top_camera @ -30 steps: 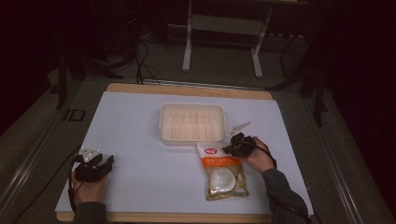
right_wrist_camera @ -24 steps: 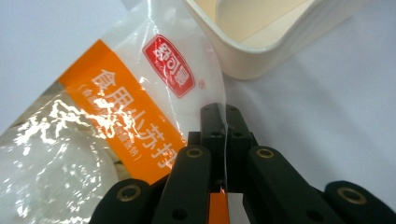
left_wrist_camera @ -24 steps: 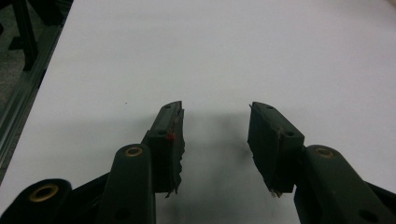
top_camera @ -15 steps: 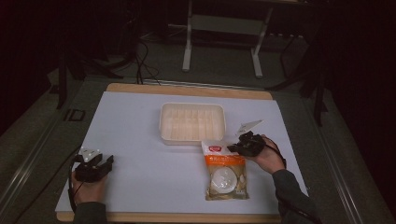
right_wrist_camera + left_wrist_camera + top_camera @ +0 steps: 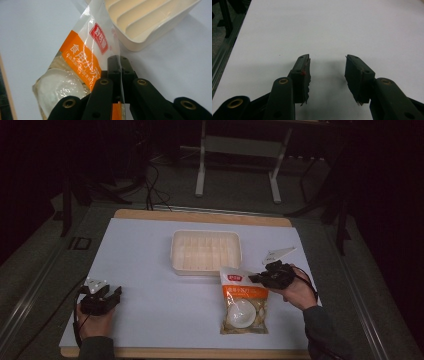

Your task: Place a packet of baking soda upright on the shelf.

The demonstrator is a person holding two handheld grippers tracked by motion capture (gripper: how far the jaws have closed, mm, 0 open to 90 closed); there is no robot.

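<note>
A clear plastic bag with an orange band, a red label and pale round contents lies on the white table in front of the cream ribbed tray. My right gripper is shut on the bag's upper right edge; in the right gripper view the film of the bag is pinched between the jaws of that gripper, with the tray just beyond. My left gripper rests at the table's near left, open and holding nothing, seen from its own view as the left gripper over bare table.
The white table cover sits on a wooden board whose edge shows at the back. A metal stand and cables lie on the dark floor beyond. Open surface spans between the two grippers.
My right gripper has drawn the bag's top edge to the right and slightly toward the tray, shifting the bag with it. The left gripper has stayed in place.
</note>
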